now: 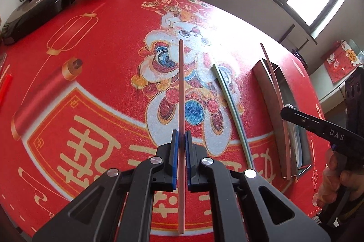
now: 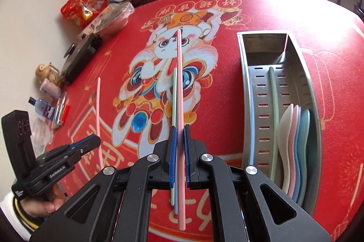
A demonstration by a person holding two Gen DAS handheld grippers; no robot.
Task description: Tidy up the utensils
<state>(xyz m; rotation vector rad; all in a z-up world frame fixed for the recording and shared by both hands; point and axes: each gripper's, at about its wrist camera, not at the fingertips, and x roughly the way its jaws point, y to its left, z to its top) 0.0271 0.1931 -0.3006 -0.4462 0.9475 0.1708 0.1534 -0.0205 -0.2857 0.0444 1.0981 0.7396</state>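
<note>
On the bench [image 2: 284, 3], red festive cloth with a cartoon figure print. Steel slotted tray [image 2: 302, 73] to the right, holding pale spoons [image 2: 293, 146] stacked on edge plus green chopstick [image 2: 274, 110]. Left claw [image 1: 181, 135] clamped on a pink chopstick [image 1: 181, 94], slim, straight, pointing forward. Right claw [image 2: 179, 130] clamped on second pink chopstick [image 2: 180, 82], ridged tip. Green-and-blue pair [image 2: 174, 96] lies flat on the cloth beneath it.

open mat [image 2: 227, 73] beside tray [image 2: 248, 92], clutter [image 2: 75, 60] far edge
</note>
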